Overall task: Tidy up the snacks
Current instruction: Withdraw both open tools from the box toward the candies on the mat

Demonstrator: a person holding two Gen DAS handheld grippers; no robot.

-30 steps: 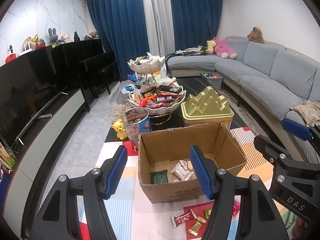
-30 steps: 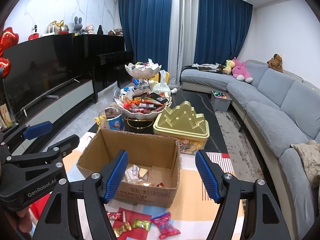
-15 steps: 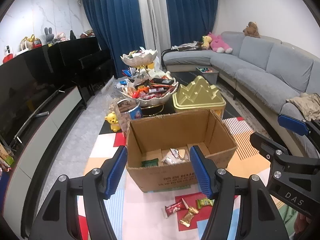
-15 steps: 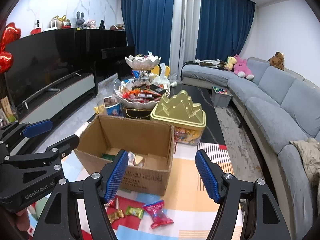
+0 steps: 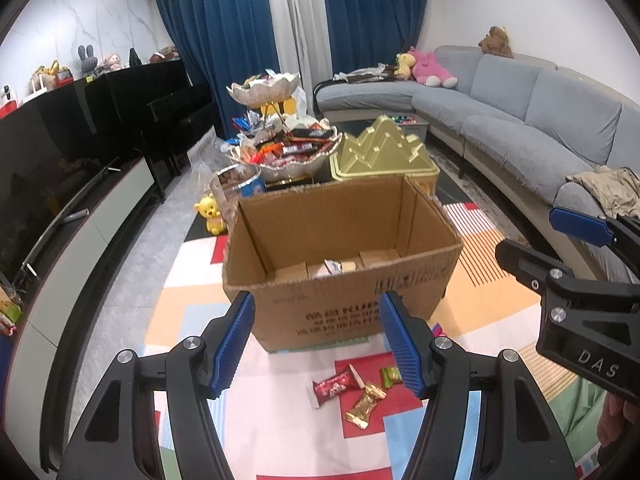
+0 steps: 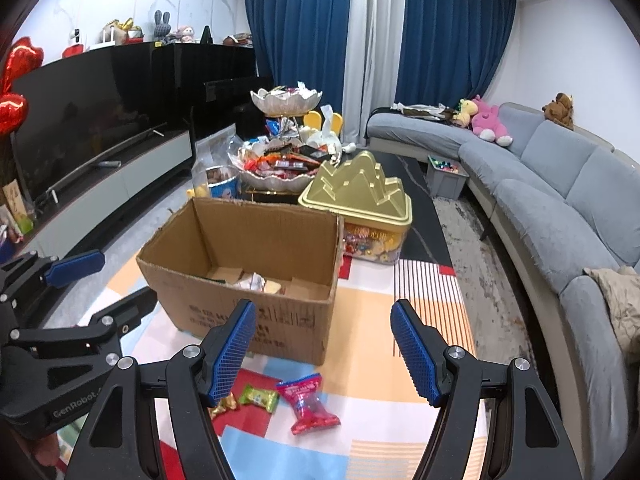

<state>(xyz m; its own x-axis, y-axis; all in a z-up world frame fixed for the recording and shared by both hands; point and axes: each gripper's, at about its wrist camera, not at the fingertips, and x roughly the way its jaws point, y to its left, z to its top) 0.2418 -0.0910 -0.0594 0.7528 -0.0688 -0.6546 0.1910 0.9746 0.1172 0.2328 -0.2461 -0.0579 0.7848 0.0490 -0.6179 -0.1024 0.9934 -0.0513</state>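
Living-room mat (image 5: 192,304) holds a printed cardboard box (image 5: 340,280); "DAS" right tongs (image 6: 324,344) and left tongs (image 5: 316,340) gape empty.

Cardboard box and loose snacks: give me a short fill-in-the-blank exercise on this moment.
1. The cardboard box stands with its top ____.
2. The lid of the tin behind the box is coloured ____.
3. The pink snack packet lies on the ____, outside the box.
4. Both the left claw and the right claw hold ____.

Missing words: open; gold; mat; nothing
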